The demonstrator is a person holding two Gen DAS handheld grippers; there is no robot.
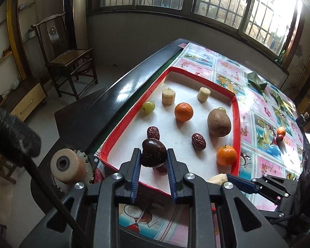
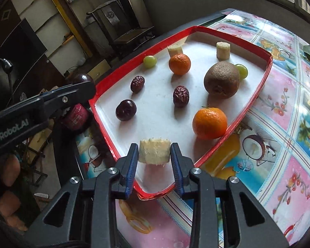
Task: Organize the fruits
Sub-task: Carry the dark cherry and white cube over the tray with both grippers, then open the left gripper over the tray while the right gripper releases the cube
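Left wrist view: left hand-held gripper [image 1: 153,157] is clamped on a dark plum [image 1: 154,152], held above the near left corner of the red-rimmed tray [image 1: 236,111], w/ another dark fruit just showing beneath it. Right wrist view: right hand-held gripper [image 2: 154,152] grips a pale banana piece [image 2: 154,150] by its sides, over the tray's near end.

Inside the tray, on its white floor: two more banana pieces [image 2: 223,50] at the far end, a green grape [image 2: 150,61] by the left rim, a second grape [image 2: 241,70] tucked behind the kiwi [image 2: 221,79], two oranges, one mid-tray [image 2: 179,64], one near the right rim [image 2: 209,123], two wrinkled red dates [image 2: 181,96] well apart, and a loose plum [image 2: 126,110] near the left rim. All items sit apart from each other except the kiwi and grape, which look to be touching.

Bench [image 1: 264,163] has a glossy fruit-print cloth. Off the tray, far right in the left wrist view, sit a small orange [image 1: 281,131] and a red fruit [image 1: 279,138], prob. a cherry, side by side. Green leaves [image 1: 256,82] lie near the far bench edge. A wooden chair [image 1: 70,55] stands on the floor beyond.
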